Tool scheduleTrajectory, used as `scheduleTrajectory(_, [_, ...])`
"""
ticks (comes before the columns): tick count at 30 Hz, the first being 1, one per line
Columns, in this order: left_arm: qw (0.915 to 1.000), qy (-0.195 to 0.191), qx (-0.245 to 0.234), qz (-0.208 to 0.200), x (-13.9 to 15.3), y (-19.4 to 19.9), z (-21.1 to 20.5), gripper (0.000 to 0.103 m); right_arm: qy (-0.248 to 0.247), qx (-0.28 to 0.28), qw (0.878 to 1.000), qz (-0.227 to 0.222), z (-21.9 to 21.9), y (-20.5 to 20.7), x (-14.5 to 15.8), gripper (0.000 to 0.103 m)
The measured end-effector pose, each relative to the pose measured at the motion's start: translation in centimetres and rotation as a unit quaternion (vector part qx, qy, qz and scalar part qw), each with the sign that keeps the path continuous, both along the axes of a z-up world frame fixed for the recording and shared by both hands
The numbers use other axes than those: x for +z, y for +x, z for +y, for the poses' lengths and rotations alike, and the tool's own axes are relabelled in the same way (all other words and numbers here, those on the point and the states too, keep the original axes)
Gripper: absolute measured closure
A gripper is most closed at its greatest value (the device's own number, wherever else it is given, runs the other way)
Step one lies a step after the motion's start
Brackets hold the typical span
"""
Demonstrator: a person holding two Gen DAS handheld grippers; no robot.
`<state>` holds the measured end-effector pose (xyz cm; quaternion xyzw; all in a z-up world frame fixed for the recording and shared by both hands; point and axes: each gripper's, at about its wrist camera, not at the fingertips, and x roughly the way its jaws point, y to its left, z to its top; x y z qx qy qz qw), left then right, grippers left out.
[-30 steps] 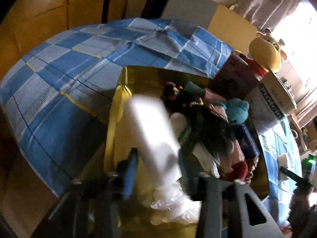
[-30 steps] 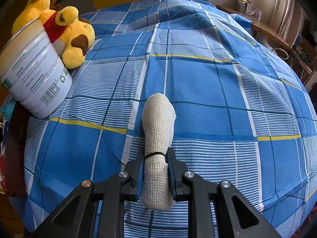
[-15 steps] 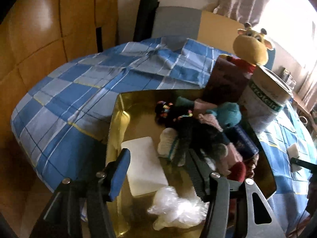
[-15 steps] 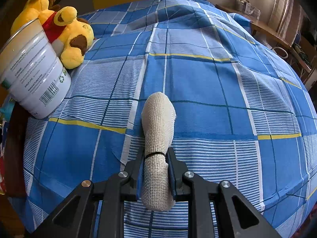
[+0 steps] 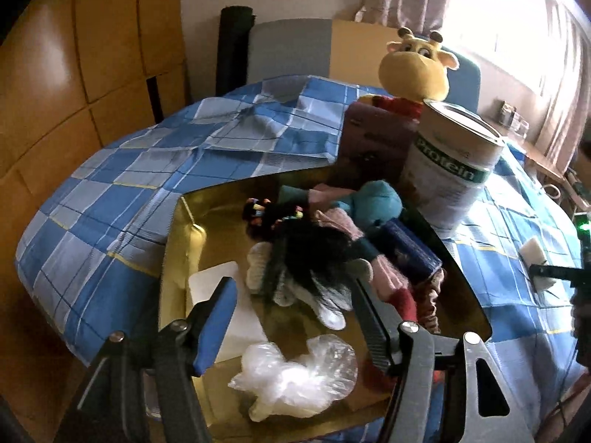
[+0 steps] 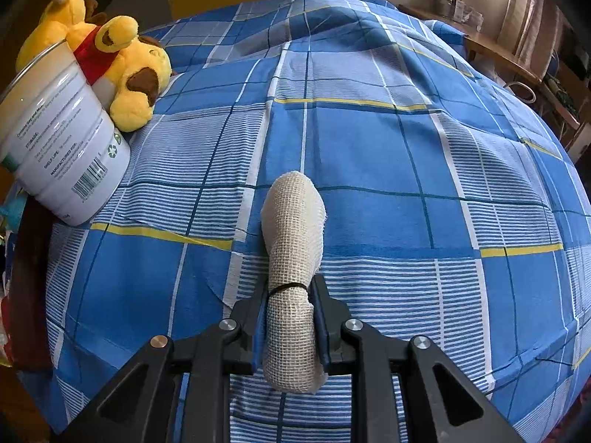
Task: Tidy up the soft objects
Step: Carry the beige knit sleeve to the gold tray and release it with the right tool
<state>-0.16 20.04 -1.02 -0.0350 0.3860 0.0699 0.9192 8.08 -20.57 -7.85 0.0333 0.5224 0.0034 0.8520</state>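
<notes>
Right hand-held gripper (image 6: pixel 290 317): jaws clamped on a gauze roll (image 6: pixel 293 258) banded with a black elastic, its tip over the blue checked bed cover (image 6: pixel 406 170), mid-bed. Left hand-held gripper (image 5: pixel 295 313): jaws wide apart, empty, above the gold tray (image 5: pixel 218 203) at the bed's edge. In the tray: white foam block (image 5: pixel 240 317), clear plastic bag (image 5: pixel 295 376), heap of soft toys (image 5: pixel 332 236). Beyond its far corner, protein tin (image 5: pixel 454 170), then yellow plush (image 5: pixel 415 70).

Left wrist is looking down over the gold tray (image 5: pixel 177 258); right is skimming the bedspread (image 6: pixel 406 184); both are catching the protein can (image 5: pixel 454 170).
</notes>
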Motion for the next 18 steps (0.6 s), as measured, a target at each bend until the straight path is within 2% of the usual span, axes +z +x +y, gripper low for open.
scheduleTrajectory(12, [0.9993,0.002,-0.036,0.01,-0.8,0.5,-2.4,0.036,0.006,-0.027,1.0,-0.006,-0.9,0.1,0.1,0.082])
scheduleTrajectory(18, [0.9981,-0.019,-0.056,0.018,-1.2,0.9,-2.2,0.035,0.014,-0.063,0.998,0.008,-2.2,0.9,0.4,0.082])
